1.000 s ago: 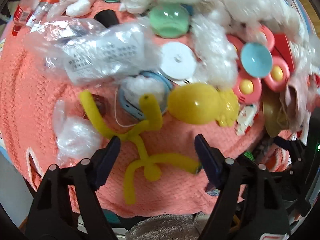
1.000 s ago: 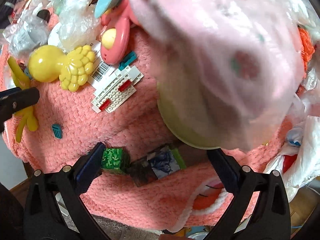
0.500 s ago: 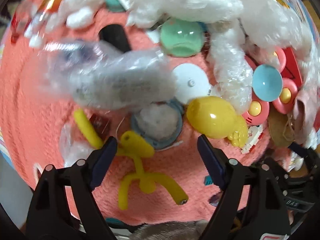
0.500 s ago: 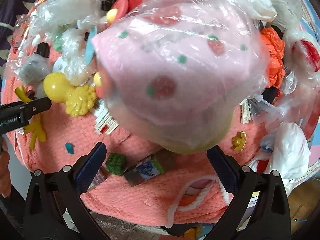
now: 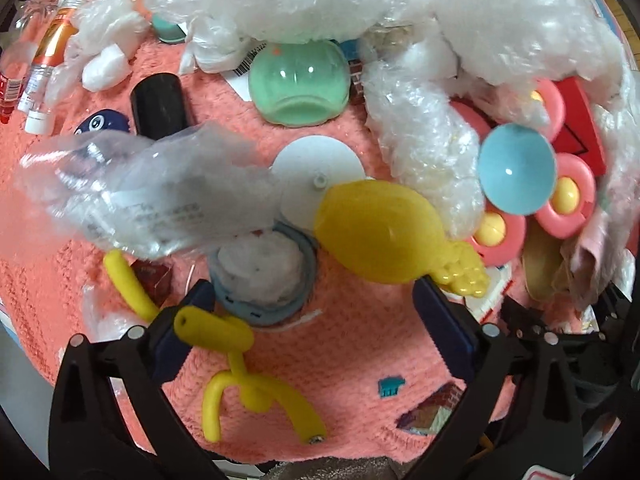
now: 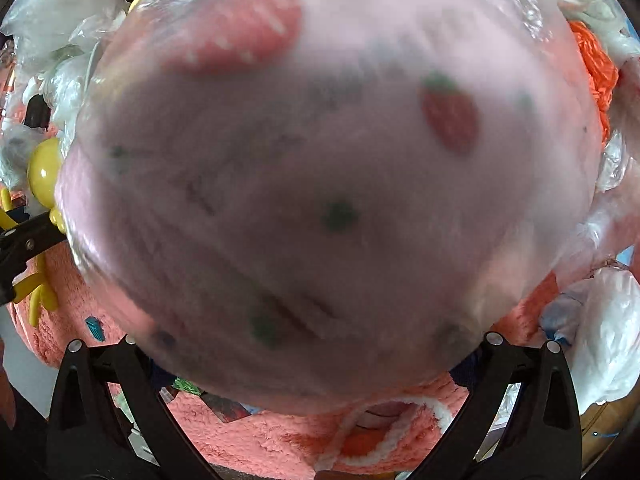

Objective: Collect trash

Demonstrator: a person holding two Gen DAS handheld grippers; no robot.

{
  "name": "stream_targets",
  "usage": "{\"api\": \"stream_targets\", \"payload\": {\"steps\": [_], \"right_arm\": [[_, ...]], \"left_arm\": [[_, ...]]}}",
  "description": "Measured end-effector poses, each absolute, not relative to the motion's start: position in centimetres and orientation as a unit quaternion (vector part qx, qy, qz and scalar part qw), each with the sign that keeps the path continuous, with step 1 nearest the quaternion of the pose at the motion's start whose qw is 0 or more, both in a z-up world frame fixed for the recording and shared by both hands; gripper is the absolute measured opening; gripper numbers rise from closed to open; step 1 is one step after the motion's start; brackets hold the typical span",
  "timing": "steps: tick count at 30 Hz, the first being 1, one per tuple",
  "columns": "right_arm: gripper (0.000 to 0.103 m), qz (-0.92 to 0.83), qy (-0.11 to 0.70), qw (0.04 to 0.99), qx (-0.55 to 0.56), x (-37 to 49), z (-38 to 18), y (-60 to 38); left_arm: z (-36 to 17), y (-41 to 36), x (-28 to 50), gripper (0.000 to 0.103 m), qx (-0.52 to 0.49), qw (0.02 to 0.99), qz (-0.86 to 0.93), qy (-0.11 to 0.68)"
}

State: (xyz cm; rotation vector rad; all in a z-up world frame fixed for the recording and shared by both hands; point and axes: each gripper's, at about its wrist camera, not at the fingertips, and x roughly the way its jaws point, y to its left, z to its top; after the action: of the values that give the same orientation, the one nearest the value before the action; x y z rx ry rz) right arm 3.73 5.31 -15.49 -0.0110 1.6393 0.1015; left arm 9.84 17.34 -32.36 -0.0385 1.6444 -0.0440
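Since a second ago my right gripper (image 6: 312, 364) has closed in on the clear plastic bag with a pink strawberry-print lining (image 6: 320, 168): it sat in the upper right of that view then, and now it fills nearly the whole frame, blurred. The bag bulges down between my spread fingers and hides their tips, so I cannot tell whether they grip it.

My left gripper (image 5: 308, 312) has come forward too. The yellow bendy stick figure (image 5: 240, 364) lay in the middle of the frame; now it lies low, one arm across my left finger (image 5: 180, 332). The jaws stand wide open around nothing. The crumpled clear wrapper with a printed label (image 5: 152, 196) was sharp in the upper left; now it is a smear at centre left, above the grey-blue ring stuffed with white film (image 5: 264, 280). The yellow pear-shaped plastic toy (image 5: 380, 236) has shifted from centre to right of centre, just above my right finger (image 5: 444, 332).

Everything lies on a coral-pink knitted blanket (image 5: 352, 360) crowded with clutter: a green translucent dome (image 5: 300, 84) at top centre, white bubble wrap (image 5: 424, 148) at upper right, a black cylinder (image 5: 160, 104) at upper left. Of the room I see only a pale strip at the left edge.
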Motion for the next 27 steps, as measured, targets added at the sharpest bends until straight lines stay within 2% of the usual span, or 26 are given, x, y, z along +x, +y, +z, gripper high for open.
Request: {"api": "stream_targets", "payload": {"steps": [3, 6, 11, 14, 21, 25, 27], "right_arm": [[0.100, 0.050, 0.728, 0.684, -0.001, 3.6, -15.9, 4.9], [0.100, 0.052, 0.723, 0.689, 0.002, 3.2, -16.6, 4.5], [0.100, 0.051, 0.713, 0.699, 0.000, 2.5, -16.3, 4.2], [0.100, 0.050, 0.706, 0.707, -0.002, 2.1, -15.9, 4.2], [0.100, 0.054, 0.683, 0.729, -0.006, -0.9, -15.7, 3.6], [0.100, 0.055, 0.683, 0.729, -0.006, -1.4, -15.8, 3.8], [0.100, 0.055, 0.685, 0.726, -0.006, -1.9, -16.7, 5.4]], "left_arm": [[-34.0, 16.3, 10.9, 0.095, -0.003, 0.681, -0.012, 0.732], [-36.8, 16.4, 10.9, 0.096, -0.035, 0.668, -0.022, 0.743], [-37.3, 15.9, 11.8, 0.095, -0.037, 0.671, -0.026, 0.740], [-37.5, 15.6, 12.3, 0.091, -0.036, 0.671, -0.027, 0.740], [-36.7, 17.4, 13.7, 0.055, -0.076, 0.665, -0.030, 0.742], [-37.3, 18.4, 14.1, 0.043, -0.090, 0.663, -0.030, 0.742], [-37.3, 18.3, 14.1, 0.040, -0.088, 0.665, -0.022, 0.741]]}}
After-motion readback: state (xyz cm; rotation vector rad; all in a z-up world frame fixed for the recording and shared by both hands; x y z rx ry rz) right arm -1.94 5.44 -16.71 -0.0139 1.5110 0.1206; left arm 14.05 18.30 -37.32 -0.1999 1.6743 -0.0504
